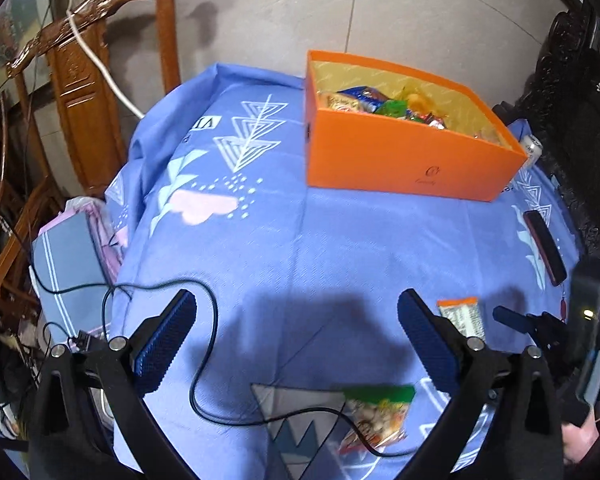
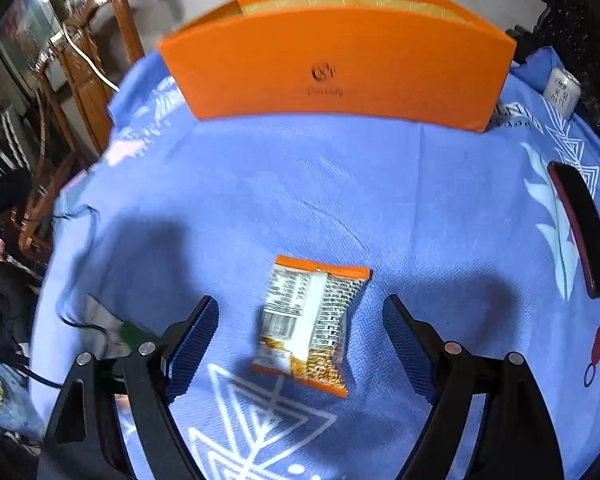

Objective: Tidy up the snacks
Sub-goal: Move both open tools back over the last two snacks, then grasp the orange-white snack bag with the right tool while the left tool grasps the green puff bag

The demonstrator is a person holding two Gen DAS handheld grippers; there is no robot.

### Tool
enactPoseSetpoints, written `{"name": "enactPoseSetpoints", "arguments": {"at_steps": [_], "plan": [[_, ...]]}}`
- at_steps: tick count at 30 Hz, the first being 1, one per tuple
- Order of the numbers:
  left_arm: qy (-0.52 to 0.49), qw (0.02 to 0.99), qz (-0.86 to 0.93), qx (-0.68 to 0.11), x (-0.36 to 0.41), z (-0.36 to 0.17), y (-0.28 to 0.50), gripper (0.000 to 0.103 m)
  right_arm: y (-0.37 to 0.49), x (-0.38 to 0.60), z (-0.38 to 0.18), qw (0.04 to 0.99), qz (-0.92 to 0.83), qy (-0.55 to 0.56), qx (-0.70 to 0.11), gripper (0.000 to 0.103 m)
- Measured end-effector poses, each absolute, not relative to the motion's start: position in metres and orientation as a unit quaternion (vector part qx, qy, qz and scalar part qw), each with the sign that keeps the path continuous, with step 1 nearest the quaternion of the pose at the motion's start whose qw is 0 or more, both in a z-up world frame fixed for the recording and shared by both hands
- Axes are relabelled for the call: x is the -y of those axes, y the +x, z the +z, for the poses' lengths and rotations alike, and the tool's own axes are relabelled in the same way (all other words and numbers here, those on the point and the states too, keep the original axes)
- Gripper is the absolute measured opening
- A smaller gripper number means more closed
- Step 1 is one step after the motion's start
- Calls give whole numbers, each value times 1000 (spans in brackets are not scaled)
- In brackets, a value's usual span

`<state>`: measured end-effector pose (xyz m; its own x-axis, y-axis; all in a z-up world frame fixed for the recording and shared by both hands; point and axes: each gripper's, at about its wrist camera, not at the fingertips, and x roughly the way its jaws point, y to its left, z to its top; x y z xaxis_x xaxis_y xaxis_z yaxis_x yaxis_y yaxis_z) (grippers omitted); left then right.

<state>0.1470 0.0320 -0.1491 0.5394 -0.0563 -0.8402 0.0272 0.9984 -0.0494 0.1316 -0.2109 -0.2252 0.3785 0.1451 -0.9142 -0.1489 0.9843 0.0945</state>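
Note:
An orange box [image 1: 412, 160] stands at the far side of the blue cloth, with several snack packets [image 1: 380, 104] inside. My left gripper [image 1: 296, 304] hangs open over bare cloth. A green-topped snack packet [image 1: 376, 416] lies nearer than its fingertips, under a black cable [image 1: 204, 360]. My right gripper [image 2: 300, 306] is open, with an orange-edged snack packet [image 2: 312, 320] lying flat on the cloth between its fingers, and the pads are apart from it. The left wrist view shows that packet [image 1: 460, 316] beside one of the right gripper's fingers [image 1: 506, 317].
A dark phone [image 2: 580, 232] lies at the right of the cloth. A white can [image 2: 562, 90] stands by the box's right end. Carved wooden chairs [image 1: 84, 92] stand beyond the table's left edge, dark furniture [image 1: 572, 80] on the right.

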Motion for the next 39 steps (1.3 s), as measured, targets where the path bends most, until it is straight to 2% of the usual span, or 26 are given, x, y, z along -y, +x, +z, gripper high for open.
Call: {"name": "enactPoseSetpoints", "arguments": {"at_steps": [3,5,6,7,10,21,33,35,37,39], "plan": [[-19,874,-16,-485,-40,-151,142,99,131,205,-233,828,88,-12,-554,83],[-22,873,-12,-487,-45,-152,139,99,129,202,-240,827,80,-34,-556,73],[-22,873,-13,-488,-46,-153,139,99,128,202,-240,831,75,-46,-549,62],[-20,871,-14,-490,-47,-155,137,99,126,201,-239,833,78,-58,-544,47],[-12,864,-22,-503,-42,-165,135,99,121,204,-235,832,77,-64,-546,38],[27,823,-105,-558,8,-215,120,99,80,216,-201,854,69,-34,-515,37],[33,807,-144,-572,35,-248,98,97,53,226,-212,845,58,-37,-530,38],[38,805,-142,-575,37,-255,96,92,50,226,-214,844,57,-35,-532,38],[45,801,-143,-579,39,-261,96,80,47,228,-216,843,54,-32,-535,38],[67,806,-142,-571,44,-264,93,78,44,230,-217,842,51,-29,-537,38]]}}
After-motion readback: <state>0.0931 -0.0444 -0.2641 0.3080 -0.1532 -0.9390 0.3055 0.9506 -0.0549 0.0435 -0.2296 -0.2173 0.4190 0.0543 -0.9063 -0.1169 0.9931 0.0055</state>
